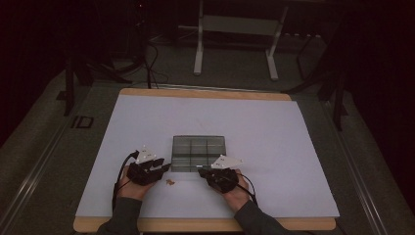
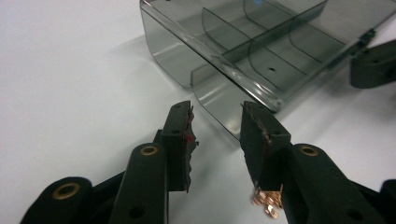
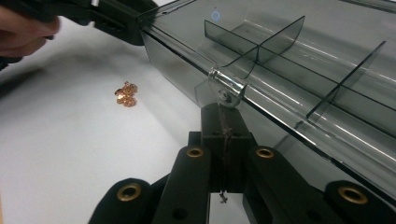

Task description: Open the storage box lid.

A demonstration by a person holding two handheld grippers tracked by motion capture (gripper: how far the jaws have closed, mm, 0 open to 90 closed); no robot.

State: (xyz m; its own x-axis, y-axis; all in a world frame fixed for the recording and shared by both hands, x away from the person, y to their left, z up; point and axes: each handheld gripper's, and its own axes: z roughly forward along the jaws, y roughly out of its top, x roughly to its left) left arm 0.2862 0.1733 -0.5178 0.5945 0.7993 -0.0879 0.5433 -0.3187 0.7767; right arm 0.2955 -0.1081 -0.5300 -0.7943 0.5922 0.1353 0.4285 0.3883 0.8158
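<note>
Right claw (image 3: 225, 122) is clamped shut on the smoky compartment box's (image 1: 198, 153) front tab at mid-bench; left claw (image 2: 215, 135) gapes empty beside it. Copper bits (image 3: 126, 94) lie unsorted outside; compartments look empty.

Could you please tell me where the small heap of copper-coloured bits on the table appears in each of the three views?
High view: the copper bits lie on the white table just below the smoky plastic compartment box, between the two grippers.
Left gripper view: bottom edge, under the right-hand finger.
Right gripper view: left of centre.
Shared landmark: the compartment box.
</note>
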